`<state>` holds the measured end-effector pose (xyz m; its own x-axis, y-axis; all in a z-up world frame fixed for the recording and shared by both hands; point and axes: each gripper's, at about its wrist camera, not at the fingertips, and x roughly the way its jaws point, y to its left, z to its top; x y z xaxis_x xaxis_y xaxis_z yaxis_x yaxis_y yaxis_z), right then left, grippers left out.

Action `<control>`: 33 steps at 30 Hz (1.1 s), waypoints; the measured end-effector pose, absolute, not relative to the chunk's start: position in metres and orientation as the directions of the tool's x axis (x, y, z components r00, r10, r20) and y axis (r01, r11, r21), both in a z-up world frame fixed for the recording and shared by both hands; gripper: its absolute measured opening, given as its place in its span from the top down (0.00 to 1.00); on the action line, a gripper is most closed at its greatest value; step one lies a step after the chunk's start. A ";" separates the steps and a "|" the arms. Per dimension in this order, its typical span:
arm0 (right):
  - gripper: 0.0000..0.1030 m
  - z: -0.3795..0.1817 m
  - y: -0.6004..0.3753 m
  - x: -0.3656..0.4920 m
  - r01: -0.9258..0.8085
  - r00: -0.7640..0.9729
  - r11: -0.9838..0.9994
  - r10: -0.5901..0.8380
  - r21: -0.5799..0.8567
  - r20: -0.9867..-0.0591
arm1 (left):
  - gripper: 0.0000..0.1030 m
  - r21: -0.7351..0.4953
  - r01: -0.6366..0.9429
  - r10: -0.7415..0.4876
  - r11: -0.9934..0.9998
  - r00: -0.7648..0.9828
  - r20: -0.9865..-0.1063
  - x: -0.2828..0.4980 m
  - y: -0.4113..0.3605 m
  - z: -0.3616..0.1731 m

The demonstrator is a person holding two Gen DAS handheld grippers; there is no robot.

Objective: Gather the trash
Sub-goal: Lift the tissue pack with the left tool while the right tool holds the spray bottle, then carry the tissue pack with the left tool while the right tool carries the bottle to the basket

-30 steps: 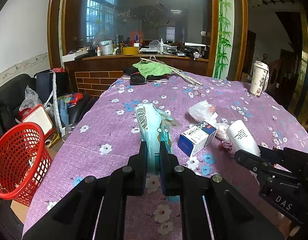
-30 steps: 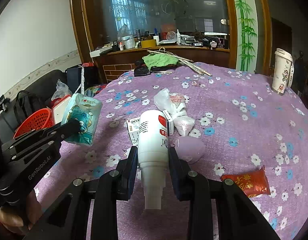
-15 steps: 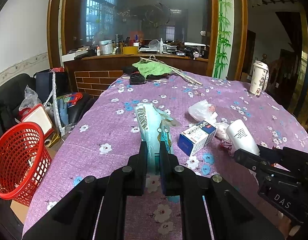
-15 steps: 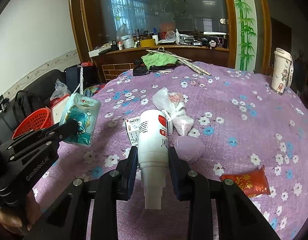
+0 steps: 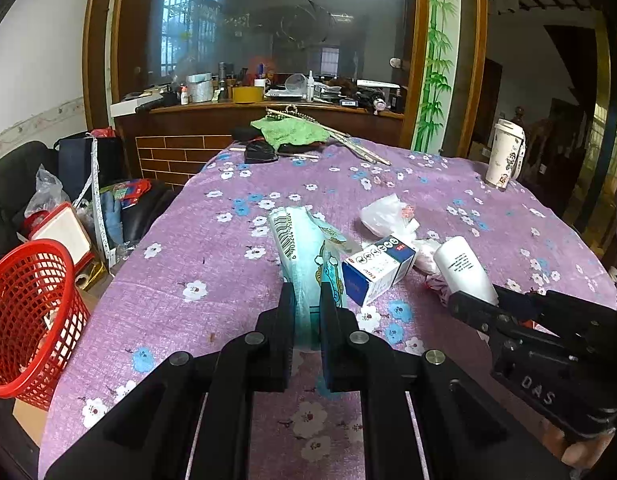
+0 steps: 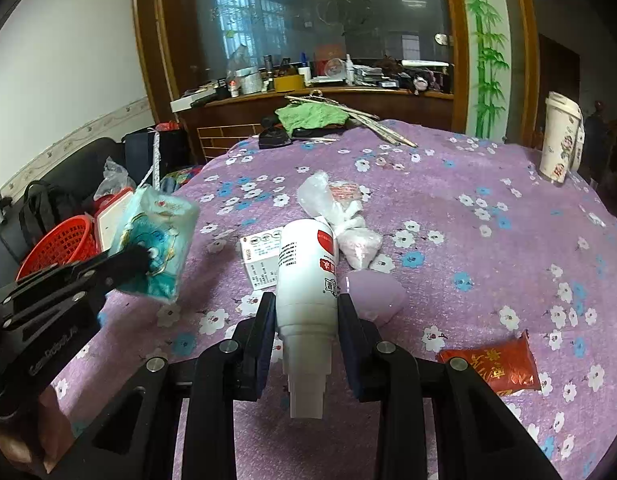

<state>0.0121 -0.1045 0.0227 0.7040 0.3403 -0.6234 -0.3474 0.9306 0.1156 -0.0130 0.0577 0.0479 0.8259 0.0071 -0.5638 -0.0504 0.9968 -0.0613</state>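
Note:
My left gripper (image 5: 307, 304) is shut on a teal tissue pack (image 5: 304, 248), held just above the purple flowered tablecloth (image 5: 212, 264); the same pack (image 6: 156, 248) shows at the left of the right wrist view. A white bottle with a red label (image 6: 308, 272) is pinched by my right gripper (image 6: 307, 312), its neck pointing toward the camera. From the left wrist view that bottle (image 5: 462, 266) pokes out of the right gripper (image 5: 480, 300) at the right. A red mesh basket (image 5: 28, 316) stands on the floor left of the table.
On the cloth lie a small blue-and-white box (image 5: 378, 268), a crumpled plastic bag (image 6: 332, 208), a pale purple wad (image 6: 372, 292) and a red packet (image 6: 492, 364). A tall paper cup (image 6: 560, 140) stands far right; green cloth (image 6: 308, 116) and sticks lie at the back.

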 end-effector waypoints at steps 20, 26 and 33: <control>0.68 0.060 -0.063 -0.028 -0.422 0.643 0.887 0.439 0.187 -0.628 | 0.90 -0.146 -0.065 -0.021 0.987 0.853 -0.521 -0.083 0.114 0.097; 0.68 0.071 -0.017 -0.034 -0.498 0.597 0.841 0.509 0.210 -0.620 | 0.90 -0.160 -0.125 0.026 0.979 0.858 -0.512 -0.100 0.153 0.108; 0.68 0.082 0.041 -0.041 -0.587 0.545 0.784 0.566 0.201 -0.619 | 0.90 -0.190 -0.219 0.095 0.957 0.856 -0.508 -0.115 0.207 0.115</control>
<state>-0.0405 0.0412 0.0822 0.5446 0.5664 -0.6186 -0.5873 0.7841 0.2009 -0.1150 0.2072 0.1149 0.8560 0.0949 -0.5083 -0.2187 0.9572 -0.1896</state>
